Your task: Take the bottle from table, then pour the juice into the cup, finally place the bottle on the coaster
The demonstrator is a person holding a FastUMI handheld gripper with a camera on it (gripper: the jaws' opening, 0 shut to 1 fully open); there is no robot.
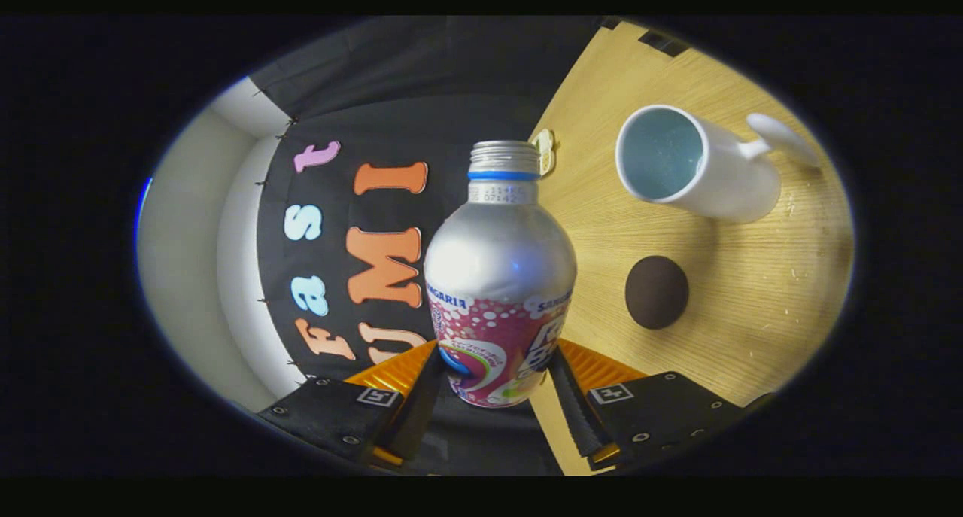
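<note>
Between the gripper's [496, 385] two fingers stands the silver aluminium bottle with a pink, bubble-patterned label [498, 291], its lower body pinched from both sides, so the fingers are clamped on it at label height. Its threaded neck has no cap on it, with a blue ring just below the thread. The whole scene is rolled sideways, which suggests the bottle is off the table and being tipped toward the cup.

Thin metal like this should be stiff enough for a firm squeeze, though it may dent if crushed, and the smooth printed sleeve looks slippery. How heavy it is depends on how much juice remains, which cannot be told through the opaque wall. The present hold, low on the straight labelled part, seems sound; higher up the shoulder tapers and fingers would likely slide off.

Beyond the bottle on the wooden side, the white ceramic mug with a pale blue inside [696, 163] stands on the light wood-grain table [752, 329], handle turned away from the bottle, well apart from the neck. Nearer the fingers than the mug, a dark brown round coaster [656, 292] lies flat on the table. A small cream-coloured tag [545, 151] sits at the table's edge behind the bottle's neck.
</note>
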